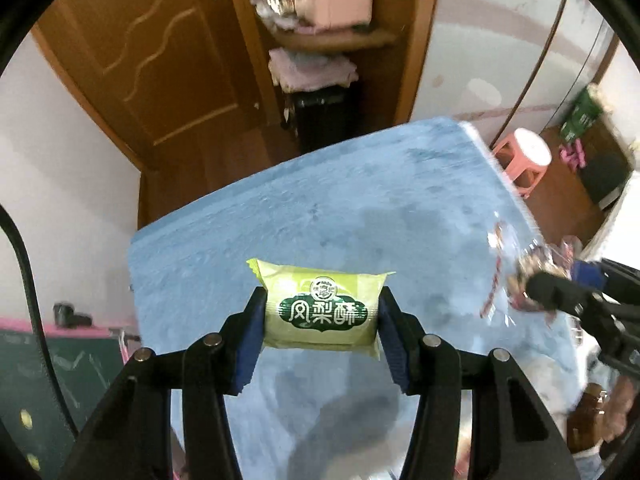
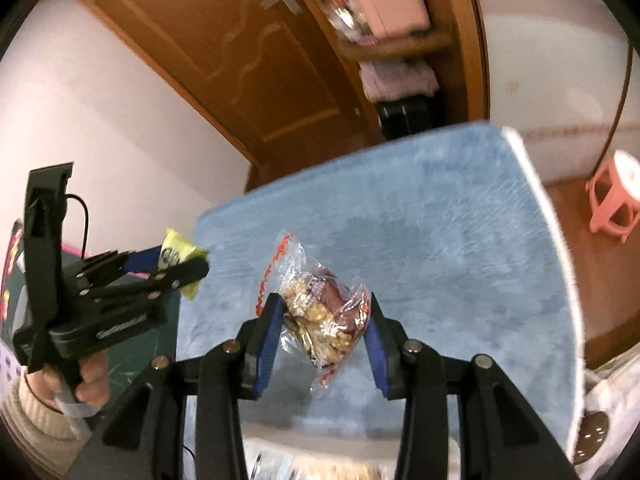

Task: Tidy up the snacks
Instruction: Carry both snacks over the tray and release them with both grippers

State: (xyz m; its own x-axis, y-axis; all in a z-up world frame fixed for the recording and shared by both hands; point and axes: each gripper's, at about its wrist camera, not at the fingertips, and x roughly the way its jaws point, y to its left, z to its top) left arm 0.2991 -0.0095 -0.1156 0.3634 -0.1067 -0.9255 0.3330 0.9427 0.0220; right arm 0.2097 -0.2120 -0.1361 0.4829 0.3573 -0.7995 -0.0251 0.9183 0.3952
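Observation:
My left gripper [image 1: 322,312] is shut on a green pineapple-cake packet [image 1: 320,308] with Chinese writing, held above the blue cloth-covered table [image 1: 380,208]. My right gripper [image 2: 322,320] is shut on a clear bag of nut-and-date snacks [image 2: 320,316], also held above the blue table [image 2: 440,232]. In the right wrist view the left gripper [image 2: 180,260] shows at the left with the green packet [image 2: 178,250]. In the left wrist view the right gripper [image 1: 540,286] shows at the right edge with the clear bag [image 1: 516,276].
A wooden door [image 1: 160,68] and a shelf unit with pink items [image 1: 332,20] stand behind the table. A pink stool [image 1: 524,160] is on the floor at the right. A dark green board [image 1: 56,392] is at the left.

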